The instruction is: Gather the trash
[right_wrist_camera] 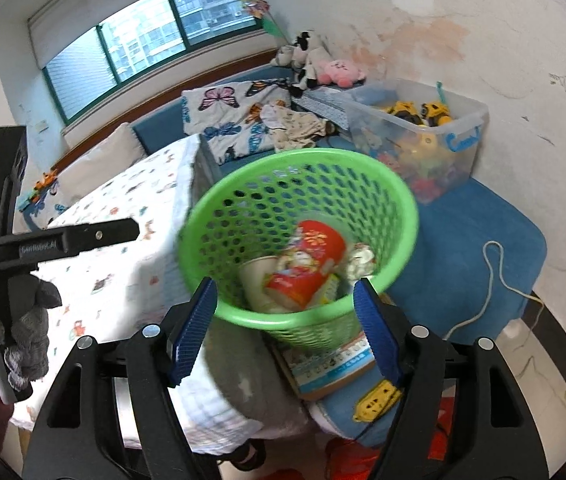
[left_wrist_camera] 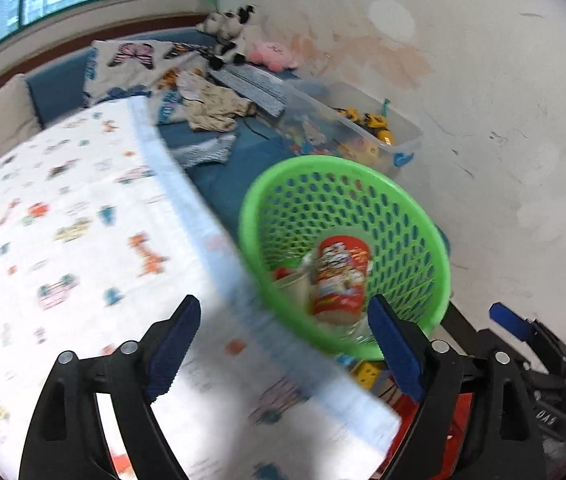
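1. A green basket (right_wrist_camera: 299, 216) stands tilted beside a bed covered by a patterned white blanket (right_wrist_camera: 123, 216), resting on a book (right_wrist_camera: 331, 364).
2. Inside the basket lie the collected pieces of trash — a red snack tub (right_wrist_camera: 307, 268), a paper cup (right_wrist_camera: 257, 280) touching it, and a crumpled wad (right_wrist_camera: 361, 260) just beside.
3. The left gripper (left_wrist_camera: 287, 344) has its jaws spread wide with nothing between them.
4. The right gripper (right_wrist_camera: 285, 328) also has its jaws spread — the near side of the basket shows in the gap, the pads not pressing it.
5. A clear toy bin (right_wrist_camera: 435, 136) sits on the blue mattress behind.
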Tool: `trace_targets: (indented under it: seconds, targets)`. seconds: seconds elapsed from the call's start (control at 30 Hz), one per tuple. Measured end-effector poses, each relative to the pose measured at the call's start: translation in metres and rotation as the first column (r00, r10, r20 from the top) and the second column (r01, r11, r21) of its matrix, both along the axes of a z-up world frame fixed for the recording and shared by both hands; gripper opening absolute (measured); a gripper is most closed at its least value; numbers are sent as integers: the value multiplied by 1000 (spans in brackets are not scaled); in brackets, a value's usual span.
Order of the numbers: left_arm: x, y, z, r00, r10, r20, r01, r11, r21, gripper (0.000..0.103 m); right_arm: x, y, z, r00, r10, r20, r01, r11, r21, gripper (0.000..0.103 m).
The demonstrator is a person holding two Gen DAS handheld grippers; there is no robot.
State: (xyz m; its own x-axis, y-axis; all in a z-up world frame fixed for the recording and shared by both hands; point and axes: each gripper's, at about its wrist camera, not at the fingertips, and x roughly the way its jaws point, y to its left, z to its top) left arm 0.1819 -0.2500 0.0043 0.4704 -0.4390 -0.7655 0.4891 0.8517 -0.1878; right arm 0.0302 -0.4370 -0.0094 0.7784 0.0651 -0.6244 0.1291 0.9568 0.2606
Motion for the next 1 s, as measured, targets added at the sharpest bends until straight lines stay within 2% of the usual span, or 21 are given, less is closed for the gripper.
trace_targets:
  seconds: [0.3,0.4,0.63,1.0]
  targets:
    - [-31,75,8,992,115,53,-115,993,2,83,0,52,7,998,60,-1,-60,998,-34,79]
    - [-43,93,13,986,141,92,-142,990,11,91,-1,66,9,997,77,-4,-77,996,-37,81]
    - [-71,128,16,971,185,149,-189,982,16,94,-6,93,10,995,100,-15,-100,993,-58,86]
    - [-98,173,18,943,271,195,-277,961,5,95,-10,116,15,993,122,-9,-122,990,-64,91]
